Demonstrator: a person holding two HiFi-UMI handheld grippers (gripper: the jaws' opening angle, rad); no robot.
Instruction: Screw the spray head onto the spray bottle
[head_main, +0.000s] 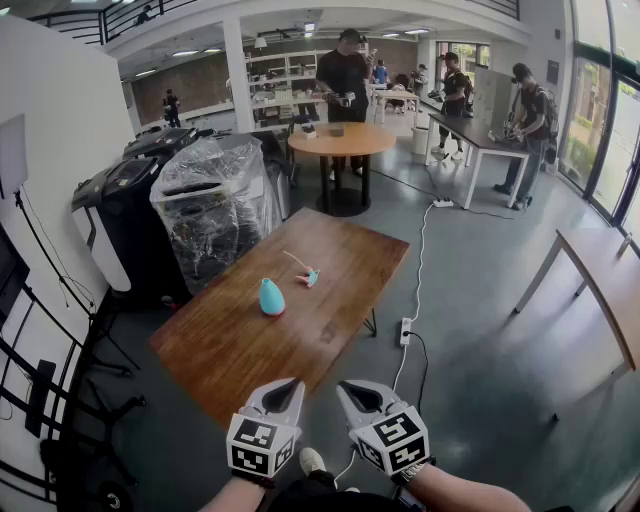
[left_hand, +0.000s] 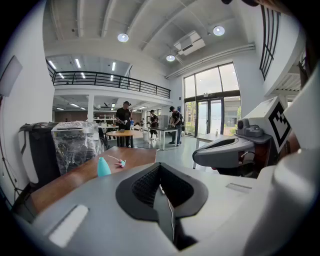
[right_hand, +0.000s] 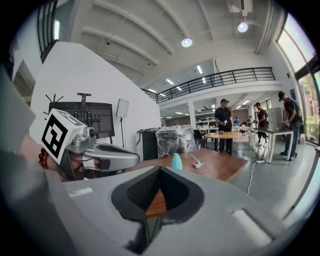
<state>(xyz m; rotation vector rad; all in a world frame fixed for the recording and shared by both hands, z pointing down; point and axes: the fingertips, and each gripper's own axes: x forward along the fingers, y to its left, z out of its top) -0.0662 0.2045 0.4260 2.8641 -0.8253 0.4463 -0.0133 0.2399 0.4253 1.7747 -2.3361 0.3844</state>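
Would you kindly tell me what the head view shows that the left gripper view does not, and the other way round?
Only the head view shows the power strip on the floor and the person's shoe. Only the left gripper view shows the ceiling lights and the balcony railing. Both show the wooden table, with the teal bottle standing upright on it and the spray head lying apart from the bottle.

wooden table (head_main: 232, 352) wide open along its near half, spray bottle (head_main: 271, 297) and spray head (head_main: 306, 274) near its middle, plastic-wrapped machine (head_main: 211, 212) close against its far left edge
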